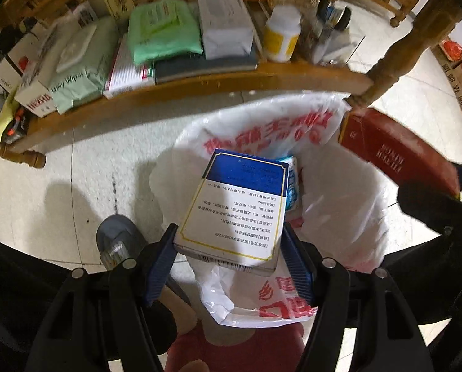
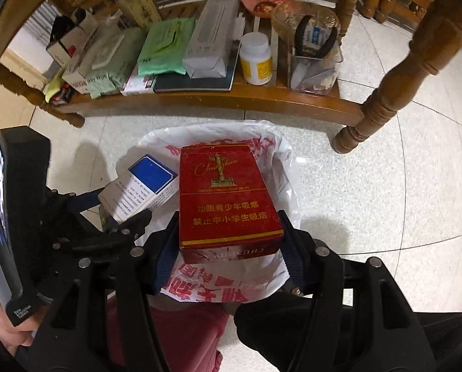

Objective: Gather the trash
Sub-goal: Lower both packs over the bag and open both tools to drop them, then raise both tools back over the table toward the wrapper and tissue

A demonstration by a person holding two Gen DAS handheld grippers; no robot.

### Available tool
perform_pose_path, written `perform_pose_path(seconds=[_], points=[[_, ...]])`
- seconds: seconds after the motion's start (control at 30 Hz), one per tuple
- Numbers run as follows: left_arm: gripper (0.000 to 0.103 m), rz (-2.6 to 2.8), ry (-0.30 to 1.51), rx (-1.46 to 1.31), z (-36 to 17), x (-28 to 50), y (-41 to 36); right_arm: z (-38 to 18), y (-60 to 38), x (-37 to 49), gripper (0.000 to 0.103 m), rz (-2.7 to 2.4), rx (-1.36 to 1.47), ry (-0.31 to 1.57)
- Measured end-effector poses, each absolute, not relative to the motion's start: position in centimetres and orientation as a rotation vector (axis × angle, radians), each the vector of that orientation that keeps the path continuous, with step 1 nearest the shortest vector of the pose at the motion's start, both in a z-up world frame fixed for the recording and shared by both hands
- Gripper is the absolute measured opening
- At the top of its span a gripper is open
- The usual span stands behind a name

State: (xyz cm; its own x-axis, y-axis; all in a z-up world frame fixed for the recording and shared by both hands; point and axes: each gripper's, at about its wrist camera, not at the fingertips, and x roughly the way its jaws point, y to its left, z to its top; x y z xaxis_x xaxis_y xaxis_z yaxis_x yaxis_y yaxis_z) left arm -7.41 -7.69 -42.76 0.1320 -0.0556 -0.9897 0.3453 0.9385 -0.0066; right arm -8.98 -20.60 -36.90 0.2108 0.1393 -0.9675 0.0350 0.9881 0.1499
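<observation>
Left wrist view: your left gripper (image 1: 228, 257) pinches the blue-and-white box (image 1: 237, 204), your right gripper (image 2: 228, 241) the red cigarette pack (image 2: 228, 198), both above the open white bag (image 2: 280, 161), ready for dropping.

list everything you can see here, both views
medicine box: 1, blue and white, in left gripper over bag
cigarette pack: 1, red, in right gripper over bag
plastic bag: 1, white with red print, open on floor
wooden shelf: 1, brown, behind bag
pill bottle: 1, white and yellow, on shelf
wipes pack: 1, green, on shelf
long box: 1, white, on shelf
clear container: 1, on shelf's right end
fingers: blue pads, black frames
</observation>
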Motion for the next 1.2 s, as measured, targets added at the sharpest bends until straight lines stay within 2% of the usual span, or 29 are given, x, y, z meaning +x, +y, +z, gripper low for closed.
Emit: perform_pose_path(seconds=[0.63,0.7,0.73,0.77,0.8,0.83,0.87,1.2], points=[[0.065,-0.309,1.448,0.235,-44.6,-7.5,-7.6,-39.4,-19.2,-7.7,0.059,0.08,0.11,1.435],[0.066,-0.316,1.447,0.237,-44.6,-7.6,-7.8,-39.6,-19.1,-7.7,0.059,0.087,0.108,1.445],[0.071,-0.314,1.444,0.24,-44.5,-7.6,-7.8,-39.6,-19.1,-7.7,0.059,0.091,0.105,1.444],[0.083,-0.311,1.439,0.24,-44.5,-7.6,-7.7,-39.6,-19.0,-7.6,0.06,0.091,0.104,1.443],[0.088,-0.312,1.436,0.235,-44.4,-7.5,-7.7,-39.6,-19.0,-7.6,0.074,0.093,0.105,1.444],[0.095,-0.312,1.434,0.231,-44.4,-7.5,-7.7,-39.6,-19.1,-7.6,0.083,0.087,0.104,1.443],[0.095,-0.308,1.432,0.232,-44.3,-7.5,-7.6,-39.5,-19.1,-7.6,0.087,0.077,0.1,1.436],[0.095,-0.264,1.421,0.192,-44.0,-7.0,-6.7,-38.3,-20.1,-7.9,0.087,0.054,0.15,1.396]])
